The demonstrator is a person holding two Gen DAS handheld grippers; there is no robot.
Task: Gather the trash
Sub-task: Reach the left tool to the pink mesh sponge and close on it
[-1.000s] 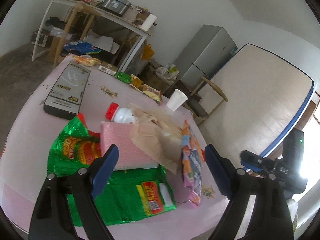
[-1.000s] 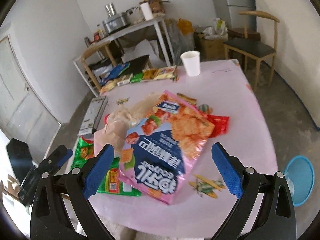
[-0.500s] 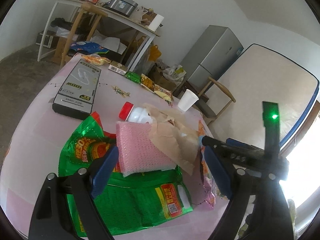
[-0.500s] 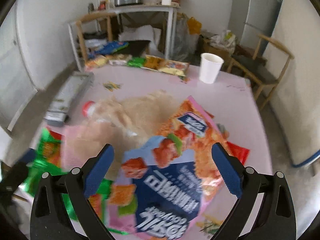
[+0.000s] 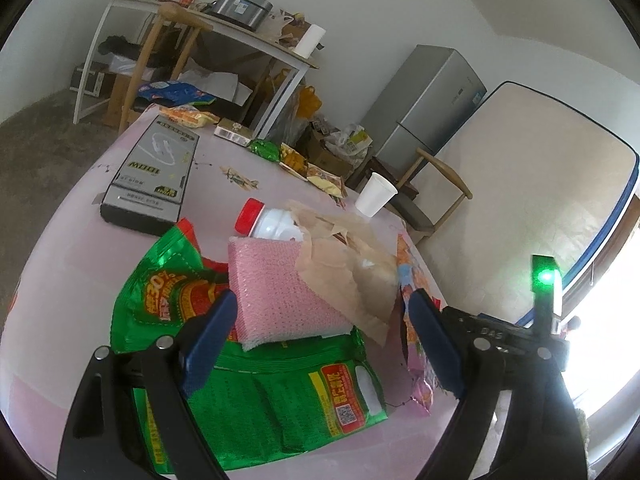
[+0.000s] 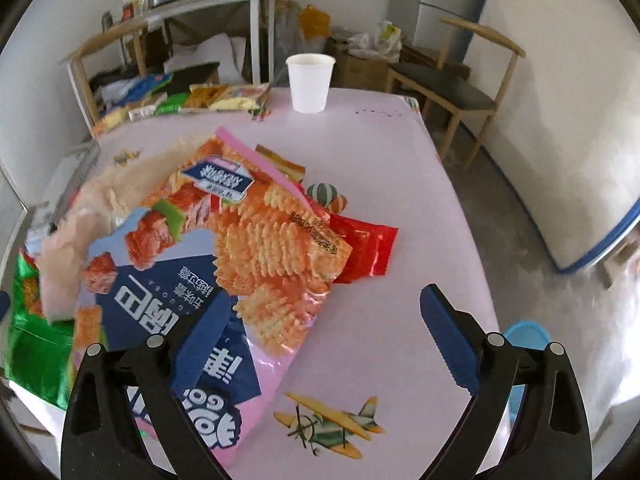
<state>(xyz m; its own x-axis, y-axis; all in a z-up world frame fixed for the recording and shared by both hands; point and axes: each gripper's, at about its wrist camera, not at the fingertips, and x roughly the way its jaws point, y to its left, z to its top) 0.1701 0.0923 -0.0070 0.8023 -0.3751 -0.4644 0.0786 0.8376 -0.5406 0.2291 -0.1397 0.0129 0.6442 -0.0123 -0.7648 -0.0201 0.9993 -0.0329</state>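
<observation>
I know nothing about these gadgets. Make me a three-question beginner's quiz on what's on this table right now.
1. True or false: the white paper cup stands upright on the pink table.
2. Which lies directly on top of the green bag? A) the pink bubble-wrap pad B) the grey flat box C) the paper cup
3. Fill in: the right tool has its fingers ____, one finger over the big crisp packet and nothing gripped.

Key: 1 true; 2 A; 3 open.
</observation>
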